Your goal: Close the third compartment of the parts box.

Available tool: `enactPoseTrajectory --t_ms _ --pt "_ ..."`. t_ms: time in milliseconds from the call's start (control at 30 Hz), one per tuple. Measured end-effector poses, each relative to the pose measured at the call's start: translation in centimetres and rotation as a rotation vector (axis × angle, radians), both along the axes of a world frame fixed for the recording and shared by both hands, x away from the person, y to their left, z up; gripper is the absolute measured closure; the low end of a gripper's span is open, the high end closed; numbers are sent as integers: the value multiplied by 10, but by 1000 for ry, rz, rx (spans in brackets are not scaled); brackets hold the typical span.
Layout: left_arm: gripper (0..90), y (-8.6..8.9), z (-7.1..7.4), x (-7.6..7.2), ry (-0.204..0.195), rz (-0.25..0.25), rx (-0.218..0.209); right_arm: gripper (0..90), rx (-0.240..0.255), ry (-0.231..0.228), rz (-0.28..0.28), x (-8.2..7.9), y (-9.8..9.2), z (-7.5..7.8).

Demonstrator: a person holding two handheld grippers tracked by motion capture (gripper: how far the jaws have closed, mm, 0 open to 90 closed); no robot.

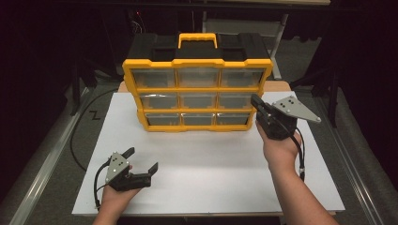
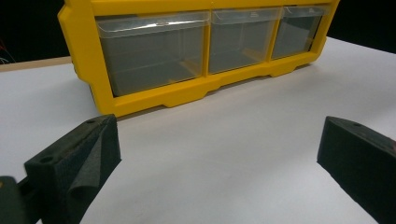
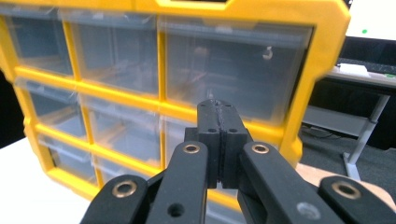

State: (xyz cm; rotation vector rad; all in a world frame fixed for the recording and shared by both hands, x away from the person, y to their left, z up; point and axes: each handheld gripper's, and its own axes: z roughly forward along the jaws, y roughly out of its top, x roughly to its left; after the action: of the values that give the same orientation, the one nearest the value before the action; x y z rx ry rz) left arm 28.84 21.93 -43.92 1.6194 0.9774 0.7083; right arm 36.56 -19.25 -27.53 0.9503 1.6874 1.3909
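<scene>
My left gripper [image 1: 141, 158] hovers wide open at seven o'clock on the bench [image 1: 211, 154]; my right gripper [image 1: 257, 104], jaws pressed together and empty, sits beside the yellow drawer organizer [image 1: 197, 89] at twelve o'clock.

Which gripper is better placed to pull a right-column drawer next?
Right, probably. The right gripper is raised beside the organizer, its shut jaws right in front of the right-column drawers. The left gripper sits open, low over the table, well short of the organizer.

One yellow organizer [image 1: 197, 93], nine clear drawers [image 1: 197, 100], two claws [image 1: 141, 161]
</scene>
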Motion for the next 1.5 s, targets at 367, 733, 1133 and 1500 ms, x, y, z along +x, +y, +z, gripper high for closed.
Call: enactPoseTrajectory --t_ms 367,733,1133,1500 --pt "4 1 -1 1 3 0 2 900 -17 102 -9 -13 -28 -67" --pt "4 0 -3 3 16 -6 16 900 -28 219 -47 -26 -62 -129" --pt "4 0 -6 5 35 22 17 874 -7 228 -14 -41 -73 -139" --pt "4 1 -5 3 39 10 12 422 -41 289 -28 -27 -75 -154"
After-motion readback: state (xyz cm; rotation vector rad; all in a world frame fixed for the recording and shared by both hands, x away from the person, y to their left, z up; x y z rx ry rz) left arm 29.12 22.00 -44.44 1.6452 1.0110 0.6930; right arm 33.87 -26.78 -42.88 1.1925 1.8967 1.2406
